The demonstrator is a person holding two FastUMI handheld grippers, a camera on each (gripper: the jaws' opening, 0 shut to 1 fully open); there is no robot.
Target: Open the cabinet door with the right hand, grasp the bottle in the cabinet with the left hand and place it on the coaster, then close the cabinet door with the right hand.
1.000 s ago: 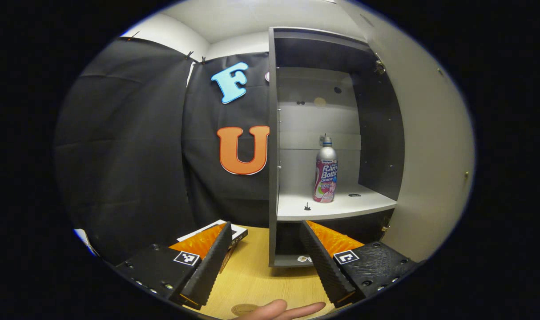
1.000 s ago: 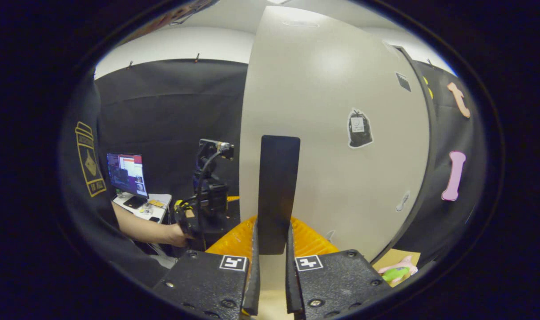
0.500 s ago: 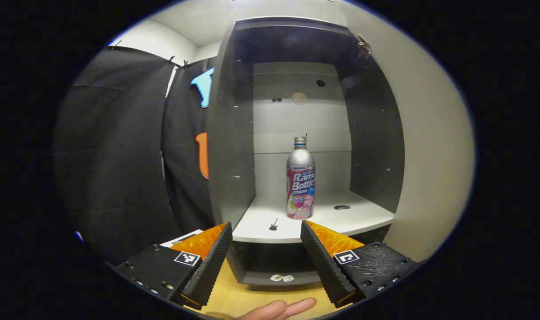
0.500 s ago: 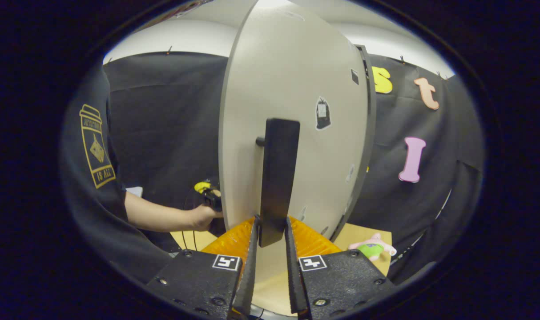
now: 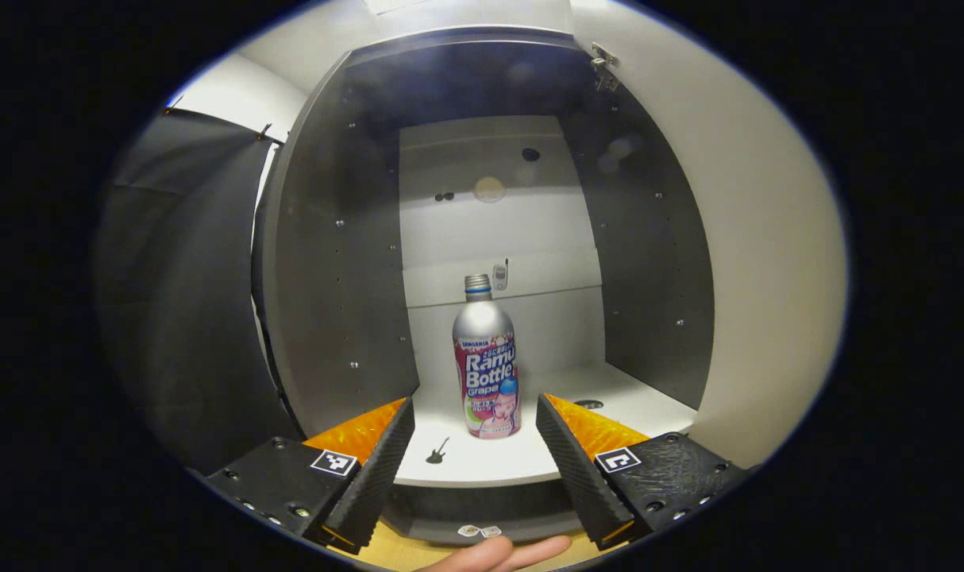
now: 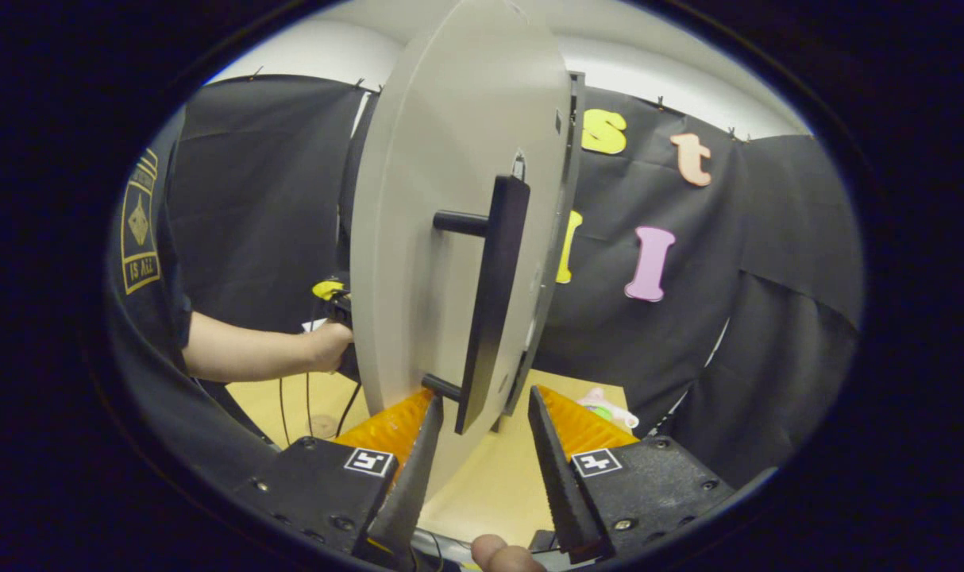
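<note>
The cabinet (image 5: 347,262) stands open, and the bottle (image 5: 487,369) is upright on its white shelf (image 5: 530,457), alone but for a tiny guitar sticker. The left gripper (image 5: 474,445) has its jaws apart, the bottle just beyond and between them, not touched. The right gripper (image 6: 482,445) jaws are apart with the door (image 6: 434,238) handle (image 6: 490,294) between them, unclamped

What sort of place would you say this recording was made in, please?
Most likely a staged recording booth rather than a home: black cloth drapes the walls, a lone cabinet stands on a wooden tabletop, and one bottle waits on its shelf.
</note>
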